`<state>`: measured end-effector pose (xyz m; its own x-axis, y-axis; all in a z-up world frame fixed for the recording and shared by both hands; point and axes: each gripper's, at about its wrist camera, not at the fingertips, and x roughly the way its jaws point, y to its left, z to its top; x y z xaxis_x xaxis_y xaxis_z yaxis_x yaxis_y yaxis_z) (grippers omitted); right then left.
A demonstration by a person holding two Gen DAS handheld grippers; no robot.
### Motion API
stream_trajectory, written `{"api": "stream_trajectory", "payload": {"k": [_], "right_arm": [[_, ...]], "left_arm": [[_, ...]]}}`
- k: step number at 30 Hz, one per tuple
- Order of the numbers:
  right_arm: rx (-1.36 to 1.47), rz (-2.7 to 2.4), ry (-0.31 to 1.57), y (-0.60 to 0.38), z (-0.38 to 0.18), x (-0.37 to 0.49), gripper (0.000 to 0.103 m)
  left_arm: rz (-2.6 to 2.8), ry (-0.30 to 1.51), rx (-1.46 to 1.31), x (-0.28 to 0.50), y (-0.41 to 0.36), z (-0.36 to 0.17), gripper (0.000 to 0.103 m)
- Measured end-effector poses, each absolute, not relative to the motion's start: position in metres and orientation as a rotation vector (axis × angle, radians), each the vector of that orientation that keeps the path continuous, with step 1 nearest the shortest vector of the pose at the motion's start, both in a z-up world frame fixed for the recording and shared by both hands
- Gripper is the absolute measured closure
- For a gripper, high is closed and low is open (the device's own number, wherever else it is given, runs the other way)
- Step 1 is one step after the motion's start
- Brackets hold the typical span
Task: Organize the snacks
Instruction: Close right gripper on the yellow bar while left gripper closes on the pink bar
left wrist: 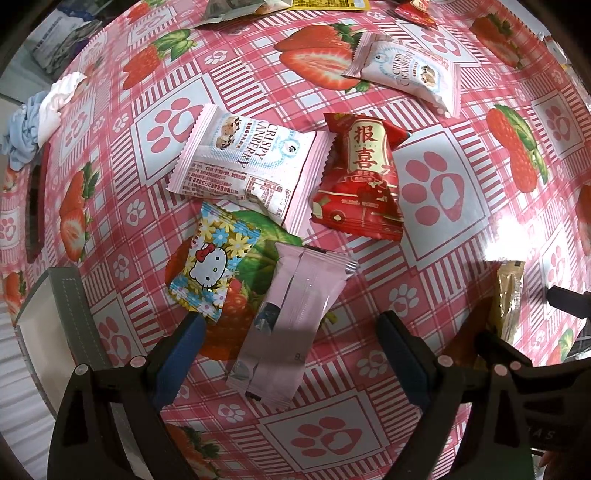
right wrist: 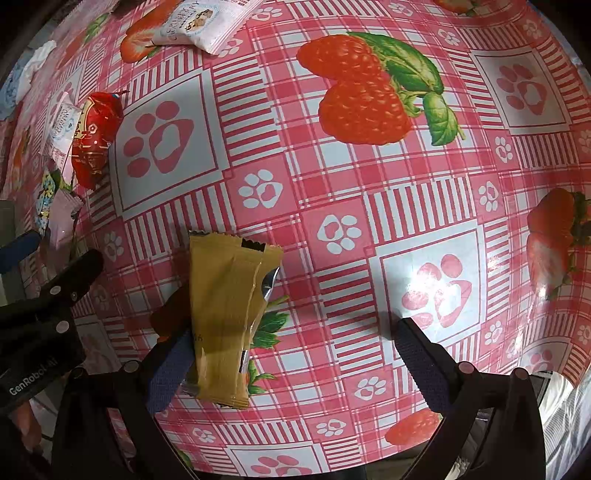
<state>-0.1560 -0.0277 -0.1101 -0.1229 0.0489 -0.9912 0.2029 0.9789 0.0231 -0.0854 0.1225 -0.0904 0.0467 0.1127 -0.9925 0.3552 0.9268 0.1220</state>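
A pale pink snack bar (left wrist: 291,317) lies on the strawberry tablecloth between the fingers of my open left gripper (left wrist: 291,332). Beyond it lie a Hello Kitty packet (left wrist: 214,260), a white Crispy Cranberry packet (left wrist: 247,162), a red packet with Chinese characters (left wrist: 360,181) and a second Crispy Cranberry packet (left wrist: 406,74). A tan snack bar (right wrist: 231,314) lies flat between the fingers of my open right gripper (right wrist: 291,350), against the left finger. It also shows at the right of the left wrist view (left wrist: 509,295). The red packet (right wrist: 94,136) shows far left in the right wrist view.
A grey box (left wrist: 66,325) stands at the table's left edge. Crumpled blue and white cloth (left wrist: 33,125) lies at the far left. More packets (left wrist: 325,3) lie at the back edge. The left gripper's body (right wrist: 40,317) is close on the right gripper's left.
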Motion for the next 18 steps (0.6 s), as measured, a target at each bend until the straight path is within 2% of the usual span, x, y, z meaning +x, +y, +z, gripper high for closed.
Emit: {"api": "stream_trajectory", "payload": {"k": [18], "right_arm": [[0.191, -0.132, 1.692, -0.0281, -0.1112, -0.1561, 0.000]], "left_arm": [[-0.186, 1.526, 0.398, -0.0846, 0.1172, -0.0910, 0.008]]}}
